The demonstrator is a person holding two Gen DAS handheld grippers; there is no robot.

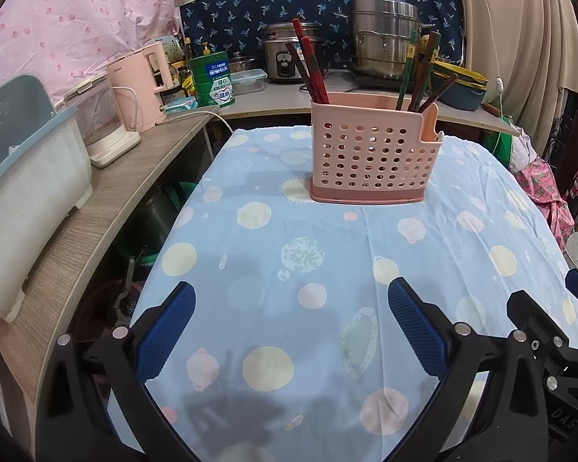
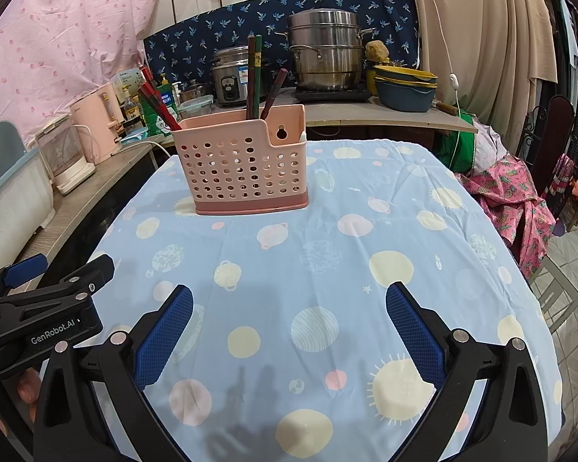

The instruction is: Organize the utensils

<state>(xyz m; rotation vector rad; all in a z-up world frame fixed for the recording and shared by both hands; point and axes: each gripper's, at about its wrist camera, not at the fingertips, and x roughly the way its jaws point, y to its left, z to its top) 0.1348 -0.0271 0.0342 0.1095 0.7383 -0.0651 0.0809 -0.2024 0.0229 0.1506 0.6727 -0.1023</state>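
Chopsticks [image 1: 313, 67] stand in a pink holder [image 1: 373, 154] on the table [image 1: 273, 238], straight ahead of the left gripper [image 1: 291, 331], which is spread wide and empty; more chopsticks [image 1: 416, 77] lean at the holder's right end.

From the right wrist, the holder [image 2: 242, 165] sits ahead and to the left of the right gripper [image 2: 289, 331], also released and empty, with the left gripper [image 2: 42, 304] just beside it on the left.

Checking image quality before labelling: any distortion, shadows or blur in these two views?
Left wrist view: strong fisheye bending of the wooden shelf, dark corners, gripper shadow on the tablecloth, basket sharp. Right wrist view: same curvature, soft shadows near the bottom edge, no glare.
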